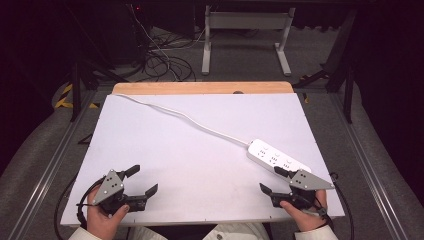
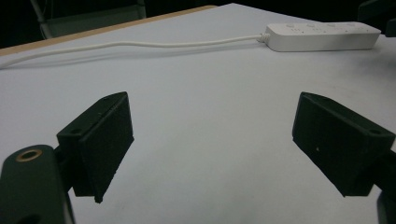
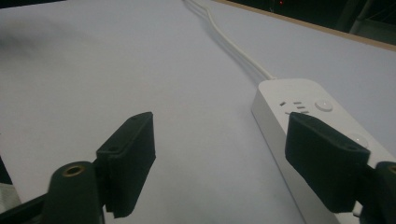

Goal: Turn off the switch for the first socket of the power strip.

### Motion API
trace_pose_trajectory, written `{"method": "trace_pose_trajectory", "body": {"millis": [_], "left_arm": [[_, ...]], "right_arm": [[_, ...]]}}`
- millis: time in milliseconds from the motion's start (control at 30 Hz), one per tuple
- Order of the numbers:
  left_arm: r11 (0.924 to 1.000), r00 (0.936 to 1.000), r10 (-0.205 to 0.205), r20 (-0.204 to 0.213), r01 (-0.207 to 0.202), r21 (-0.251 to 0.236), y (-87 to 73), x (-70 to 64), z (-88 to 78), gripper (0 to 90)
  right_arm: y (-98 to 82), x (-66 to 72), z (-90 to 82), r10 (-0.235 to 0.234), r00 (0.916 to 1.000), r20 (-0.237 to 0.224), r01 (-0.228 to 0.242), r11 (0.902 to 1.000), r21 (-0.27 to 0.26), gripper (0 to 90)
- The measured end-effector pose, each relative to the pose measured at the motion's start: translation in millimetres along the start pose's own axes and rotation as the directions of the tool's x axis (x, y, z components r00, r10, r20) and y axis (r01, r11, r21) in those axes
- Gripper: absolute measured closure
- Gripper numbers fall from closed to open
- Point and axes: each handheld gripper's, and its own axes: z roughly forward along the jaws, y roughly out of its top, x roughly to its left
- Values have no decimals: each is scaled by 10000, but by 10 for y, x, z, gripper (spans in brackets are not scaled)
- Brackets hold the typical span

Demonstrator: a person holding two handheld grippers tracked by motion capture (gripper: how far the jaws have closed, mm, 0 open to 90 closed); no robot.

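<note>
Visibly unlabelled white power strip [image 1: 278,160]

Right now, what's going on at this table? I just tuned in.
A person holds a gripper in each hand at the near edge of a white table. Both the left gripper and the right gripper are open and hold nothing. A white power strip lies on the right side, its cord trailing to the far left corner. The right gripper sits just beside the strip's near end; nothing is grasped yet.
</note>
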Motion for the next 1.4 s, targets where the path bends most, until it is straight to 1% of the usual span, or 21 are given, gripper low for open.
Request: {"method": "trace_pose_trajectory", "body": {"millis": [167, 200, 300, 333, 600, 667, 700, 733, 800, 833, 867, 900, 933, 967, 1033, 1067, 1100, 1200, 1267, 1367, 1400], "left_arm": [[9996, 9996, 270, -125, -269, 81, 5, -22, -3, 129], [9999, 9998, 163, -103, -163, 42, 3, -32, 1, 129], [9997, 9996, 247, -125, -246, 70, 3, -19, -1, 127], [9999, 9999, 134, -81, -134, 43, 0, -20, -2, 125], [9999, 9999, 111, 19, -111, -56, 4, -6, -21, 112], [9999, 10000, 93, 4, -93, -101, 3, 0, -18, 105], [9999, 10000, 51, -84, -52, -104, 4, -1, -15, 105], [9999, 9999, -45, -144, 44, -103, 3, -7, -10, 101], [10000, 9998, -53, -174, 52, -52, 2, -4, -10, 98], [9999, 9998, -110, -182, 109, -66, 1, -8, -13, 96], [9999, 9998, -110, -182, 109, -66, 1, -8, -13, 96], [10000, 9998, -31, -219, 30, -63, 4, -3, -16, 96], [10000, 9997, -37, -237, 35, -62, 4, -3, -17, 96], [9999, 9996, -115, -249, 114, -40, -1, -8, -16, 96], [10000, 9996, -64, -278, 64, 21, -1, -5, -20, 96], [10000, 9995, -86, -296, 87, 31, -2, -10, -22, 97], [10000, 9995, 27, -307, -25, 59, 0, -6, -27, 99], [10000, 9994, 10, -335, -9, 21, -1, -10, -31, 99], [10000, 9994, 52, -349, -51, 49, -1, -7, -31, 99], [10000, 9994, 46, -355, -44, 67, -1, -7, -36, 99], [10000, 9993, 22, -371, -21, 33, -2, -9, -35, 99]], "right_arm": [[9, 10, -9, -149, 9999, -43, 149, 9999, -32, 285], [10, 12, -7, -142, 9999, -28, 141, 9999, -45, 286], [13, 15, -10, -189, 9998, -35, 189, 9998, -57, 287], [14, 16, -9, -198, 9998, -47, 198, 9998, -66, 287], [21, 25, -7, -336, 9994, -107, 336, 9994, -12, 332], [25, 27, -8, -466, 9986, -231, 465, 9989, -42, 377], [25, 27, -8, -466, 9986, -231, 465, 9989, -42, 377], [27, 30, -5, -503, 9982, -336, 502, 9987, -43, 400], [34, 40, -2, -596, 9971, -474, 600, 9982, 86, 444], [47, 54, 3, -582, 9961, -656, 595, 9981, 183, 546], [47, 54, 3, -582, 9961, -656, 595, 9981, 183, 546], [50, 55, 7, -611, 9947, -830, 628, 9979, 178, 597], [59, 73, 16, -490, 9931, -1069, 508, 9986, 144, 591], [84, 85, 24, -673, 9929, -985, 704, 9971, 286, 603], [97, 86, 27, -705, 9929, -956, 739, 9967, 329, 605], [118, 80, 30, -766, 9933, -860, 798, 9962, 346, 606], [135, 71, 33, -773, 9938, -800, 802, 9962, 332, 608], [181, 39, 33, -695, 9952, -694, 720, 9968, 350, 605], [210, 20, 35, -574, 9957, -721, 602, 9975, 373, 590], [257, 0, 40, -604, 9961, -645, 625, 9975, 320, 582], [272, -4, 42, -388, 9968, -706, 418, 9983, 416, 583]]}}
